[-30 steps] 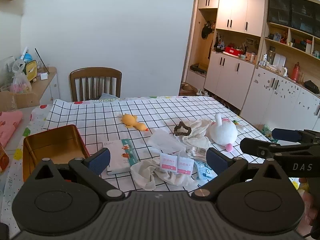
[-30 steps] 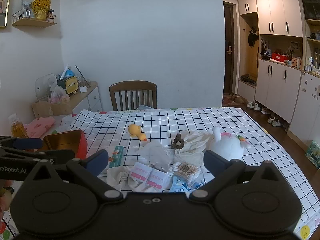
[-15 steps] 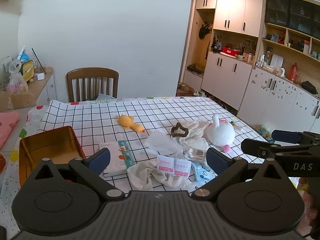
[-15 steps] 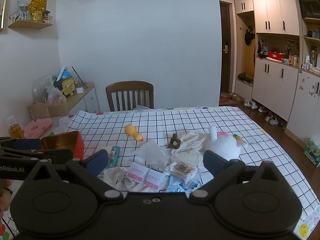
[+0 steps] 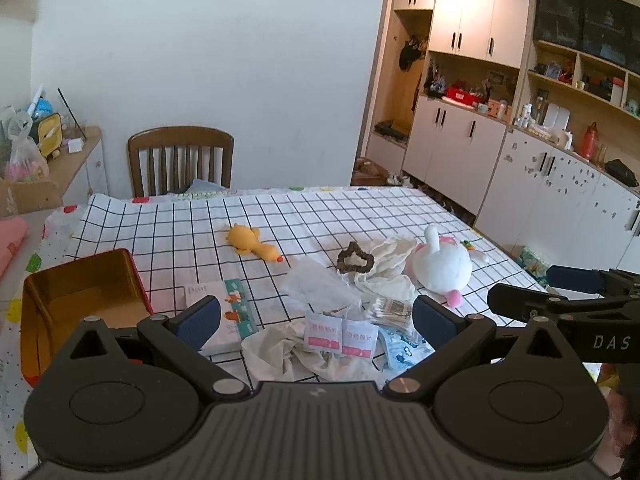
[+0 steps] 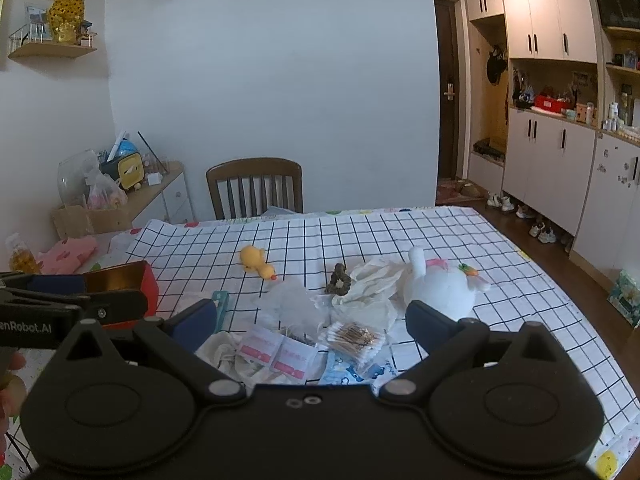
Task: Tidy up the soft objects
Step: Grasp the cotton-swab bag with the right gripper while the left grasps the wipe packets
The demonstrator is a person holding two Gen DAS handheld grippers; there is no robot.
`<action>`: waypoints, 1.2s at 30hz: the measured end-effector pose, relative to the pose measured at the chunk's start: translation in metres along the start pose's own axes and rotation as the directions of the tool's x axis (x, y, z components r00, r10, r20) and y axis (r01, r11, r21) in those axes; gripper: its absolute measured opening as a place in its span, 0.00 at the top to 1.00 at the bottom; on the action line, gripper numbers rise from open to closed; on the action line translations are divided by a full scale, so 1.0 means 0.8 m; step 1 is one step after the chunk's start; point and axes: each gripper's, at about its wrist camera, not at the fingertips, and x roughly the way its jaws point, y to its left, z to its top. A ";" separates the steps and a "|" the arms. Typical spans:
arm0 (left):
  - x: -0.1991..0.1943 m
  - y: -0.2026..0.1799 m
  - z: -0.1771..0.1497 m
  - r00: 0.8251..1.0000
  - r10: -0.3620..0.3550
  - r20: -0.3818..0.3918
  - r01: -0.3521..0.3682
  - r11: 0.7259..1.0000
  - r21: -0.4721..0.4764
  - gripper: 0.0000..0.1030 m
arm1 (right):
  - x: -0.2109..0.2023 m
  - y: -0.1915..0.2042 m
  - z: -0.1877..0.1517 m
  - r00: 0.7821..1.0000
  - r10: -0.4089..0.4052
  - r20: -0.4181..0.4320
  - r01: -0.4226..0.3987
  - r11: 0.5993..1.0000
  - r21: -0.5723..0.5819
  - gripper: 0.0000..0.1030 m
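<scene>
A checked tablecloth carries a scatter of soft things. A yellow duck toy lies mid-table. A white plush rabbit rests to the right, beside a cream cloth and a dark scrunchie. Nearer me are a crumpled cloth, two pink-and-white sachets and a pack of cotton swabs. My left gripper hovers open above the near pile, empty. My right gripper is likewise open and empty.
A gold-lined red tin stands open at the near left. A booklet lies beside it. A wooden chair is at the far edge. Cabinets line the right wall; a side shelf sits left.
Both views have drifted slightly left and back, so the table items sit a little lower and further right. Nothing on the table has been touched; both grippers stay open.
</scene>
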 end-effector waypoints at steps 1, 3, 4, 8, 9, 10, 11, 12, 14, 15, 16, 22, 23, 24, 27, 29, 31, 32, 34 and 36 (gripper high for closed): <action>0.004 -0.001 0.001 1.000 0.003 -0.005 -0.003 1.000 0.000 0.00 | 0.004 -0.003 0.000 1.000 0.003 -0.005 -0.003 1.000 0.002 0.03; 0.012 -0.002 0.002 1.000 0.007 -0.016 -0.007 1.000 -0.006 0.00 | 0.011 -0.008 -0.001 1.000 0.009 -0.017 -0.009 1.000 0.003 0.03; 0.016 -0.003 0.001 1.000 0.011 -0.022 -0.011 1.000 -0.009 0.00 | 0.015 -0.011 -0.001 1.000 0.011 -0.024 -0.011 1.000 0.001 0.03; 0.035 -0.002 0.000 0.998 0.033 -0.055 -0.034 0.999 -0.024 0.00 | 0.038 -0.022 -0.004 0.997 0.013 -0.076 -0.014 1.000 -0.012 0.03; 0.040 -0.002 0.000 0.997 0.038 -0.064 -0.040 0.999 -0.026 0.00 | 0.044 -0.026 -0.004 0.996 0.015 -0.088 -0.016 1.000 -0.010 0.03; 0.046 -0.002 -0.001 0.996 0.039 -0.076 -0.041 0.999 -0.026 0.00 | 0.051 -0.030 -0.006 0.994 0.022 -0.103 -0.023 1.000 -0.010 0.03; 0.052 -0.002 -0.002 0.996 0.038 -0.086 -0.041 0.999 -0.028 0.00 | 0.057 -0.033 -0.007 0.993 0.027 -0.115 -0.029 0.999 -0.013 0.03; 0.059 -0.001 -0.003 0.994 0.042 -0.096 -0.045 0.998 -0.032 0.00 | 0.063 -0.036 -0.009 0.991 0.032 -0.127 -0.035 0.999 -0.020 0.03; 0.072 -0.001 -0.007 0.992 0.060 -0.115 -0.065 0.997 -0.038 0.00 | 0.079 -0.042 -0.012 0.987 0.039 -0.154 -0.045 0.998 -0.037 0.05; 0.078 -0.001 -0.008 0.990 0.066 -0.123 -0.072 0.997 -0.039 0.00 | 0.088 -0.045 -0.014 0.984 0.043 -0.170 -0.051 0.998 -0.044 0.07; 0.085 -0.002 -0.009 0.989 0.069 -0.131 -0.075 0.996 -0.042 0.00 | 0.095 -0.050 -0.017 0.982 0.042 -0.184 -0.052 0.997 -0.049 0.08; 0.123 -0.015 -0.014 0.986 0.062 -0.157 -0.066 0.998 -0.020 0.00 | 0.132 -0.076 -0.020 0.969 0.049 -0.241 -0.068 0.995 -0.071 0.12; 0.129 -0.018 -0.014 0.985 0.057 -0.161 -0.060 0.998 -0.013 0.00 | 0.137 -0.081 -0.019 0.968 0.054 -0.247 -0.074 0.995 -0.073 0.12; 0.136 -0.022 -0.014 0.985 0.053 -0.165 -0.055 0.998 -0.004 0.00 | 0.143 -0.085 -0.018 0.965 0.061 -0.253 -0.083 0.994 -0.074 0.12; 0.158 -0.032 -0.017 0.982 0.057 -0.182 -0.053 0.998 0.027 0.00 | 0.163 -0.093 -0.015 0.960 0.078 -0.269 -0.106 0.990 -0.094 0.13; 0.173 -0.038 -0.019 0.978 0.071 -0.196 -0.064 0.997 0.040 0.00 | 0.178 -0.097 -0.014 0.956 0.087 -0.281 -0.119 0.988 -0.099 0.13; 0.186 -0.041 -0.022 0.975 0.071 -0.209 -0.063 0.997 0.046 0.00 | 0.192 -0.101 -0.014 0.955 0.082 -0.285 -0.116 0.988 -0.104 0.13; 0.192 -0.043 -0.023 0.974 0.074 -0.215 -0.063 0.997 0.054 0.00 | 0.198 -0.102 -0.014 0.953 0.087 -0.292 -0.122 0.987 -0.105 0.13; 0.204 -0.046 -0.027 0.970 0.077 -0.229 -0.063 0.996 0.071 0.00 | 0.209 -0.106 -0.015 0.946 0.102 -0.309 -0.140 0.984 -0.106 0.14; 0.216 -0.048 -0.030 0.966 0.080 -0.246 -0.061 0.995 0.084 0.00 | 0.219 -0.106 -0.015 0.937 0.123 -0.328 -0.169 0.979 -0.115 0.14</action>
